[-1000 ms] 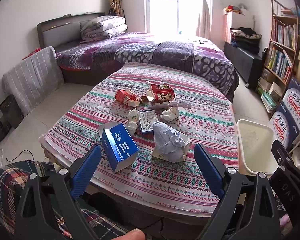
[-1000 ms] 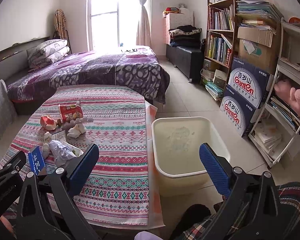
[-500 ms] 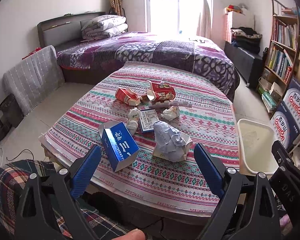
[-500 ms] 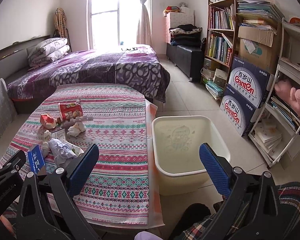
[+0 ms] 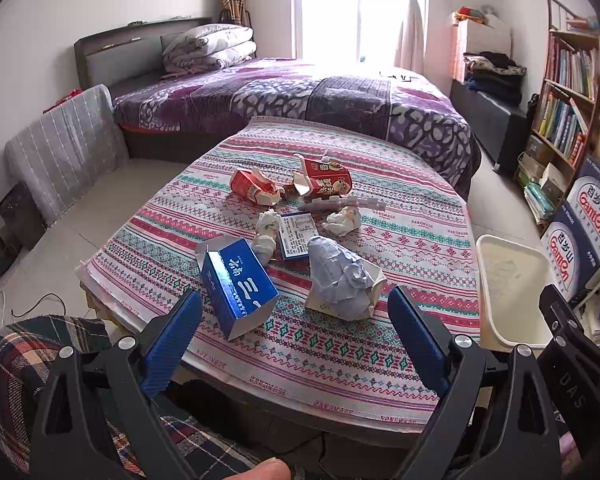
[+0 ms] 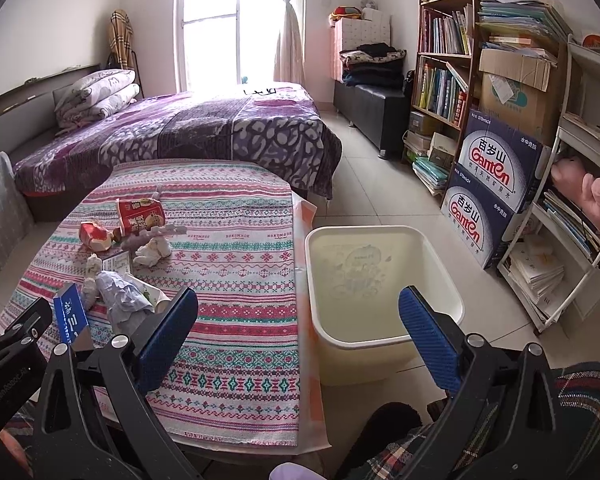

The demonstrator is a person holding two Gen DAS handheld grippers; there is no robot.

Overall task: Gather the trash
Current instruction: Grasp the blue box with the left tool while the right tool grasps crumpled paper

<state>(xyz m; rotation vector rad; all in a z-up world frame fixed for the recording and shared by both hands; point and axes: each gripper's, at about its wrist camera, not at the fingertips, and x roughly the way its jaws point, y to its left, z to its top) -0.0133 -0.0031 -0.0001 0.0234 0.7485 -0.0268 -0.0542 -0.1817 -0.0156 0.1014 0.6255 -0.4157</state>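
Note:
Trash lies on the patterned tablecloth [image 5: 400,248]: a blue carton [image 5: 238,282], a crumpled grey paper wad on a torn box [image 5: 340,278], a small card box [image 5: 296,232], white tissue wads [image 5: 266,226] [image 5: 342,220], two red cartons [image 5: 254,188] [image 5: 326,182]. My left gripper [image 5: 294,328] is open and empty, just short of the blue carton and paper wad. My right gripper [image 6: 298,326] is open and empty, between the table's right edge and the cream bin [image 6: 384,344]. The blue carton [image 6: 70,318] and paper wad [image 6: 122,298] also show in the right wrist view.
The cream bin [image 5: 512,276] stands on the floor right of the table. A purple bed [image 5: 300,96] lies behind. Bookshelves [image 6: 444,68] and blue Ganten boxes [image 6: 496,168] stand on the right. A grey covered chair [image 5: 64,148] is at left. My plaid-clad legs [image 5: 20,364] are below.
Both grippers have crept slightly forward and stay open. Nothing on the table has moved.

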